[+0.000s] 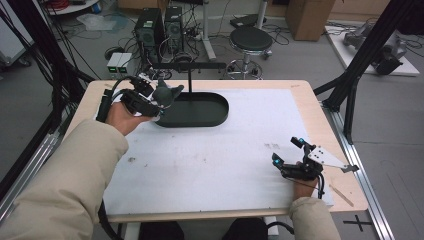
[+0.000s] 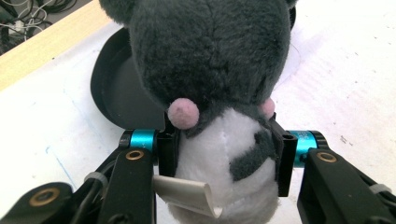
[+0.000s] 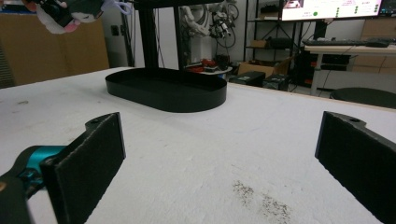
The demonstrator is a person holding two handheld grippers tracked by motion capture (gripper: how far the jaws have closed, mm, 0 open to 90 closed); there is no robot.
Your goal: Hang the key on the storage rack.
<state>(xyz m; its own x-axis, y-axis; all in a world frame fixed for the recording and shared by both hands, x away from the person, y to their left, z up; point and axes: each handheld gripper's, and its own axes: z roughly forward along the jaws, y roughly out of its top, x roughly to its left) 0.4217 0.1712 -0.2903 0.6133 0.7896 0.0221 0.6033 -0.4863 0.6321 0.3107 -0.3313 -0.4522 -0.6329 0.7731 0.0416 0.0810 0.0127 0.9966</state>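
Closest in, the right gripper [image 1: 289,151] sits low by the near right corner of the worktop [image 1: 210,165], jaws wide apart with nothing between them; further back on the left, the left gripper [image 2: 224,149] has its jaws clamped on a grey and white plush toy [image 2: 210,70], held up off the surface over the left end of the black oval tray [image 1: 200,112] near the far edge.
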